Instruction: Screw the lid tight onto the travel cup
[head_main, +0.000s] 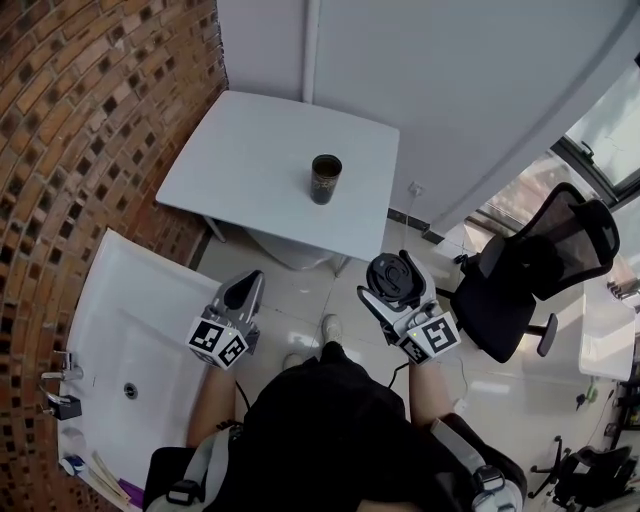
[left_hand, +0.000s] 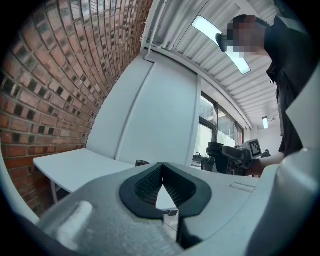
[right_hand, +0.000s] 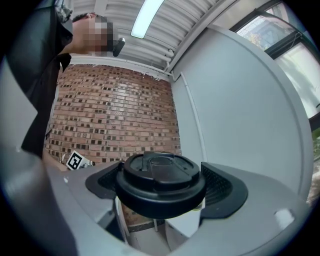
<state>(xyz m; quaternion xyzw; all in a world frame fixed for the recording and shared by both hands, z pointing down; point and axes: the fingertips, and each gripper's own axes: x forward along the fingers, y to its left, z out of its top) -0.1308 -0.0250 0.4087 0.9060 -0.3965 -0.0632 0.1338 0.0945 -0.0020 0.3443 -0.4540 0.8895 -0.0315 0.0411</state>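
A dark travel cup stands upright and uncovered near the front edge of the white table; its rim peeks over the tabletop in the left gripper view. My right gripper is shut on the round black lid, held flat between its pads, over the floor in front of the table. My left gripper is shut and empty, its ribbed pads meeting at the tips, low and to the left of the cup. Both grippers are well short of the cup.
A brick wall runs along the left. A white sink counter with a tap lies at lower left. A black office chair stands on the right, next to another white table. The person's legs and shoes are below.
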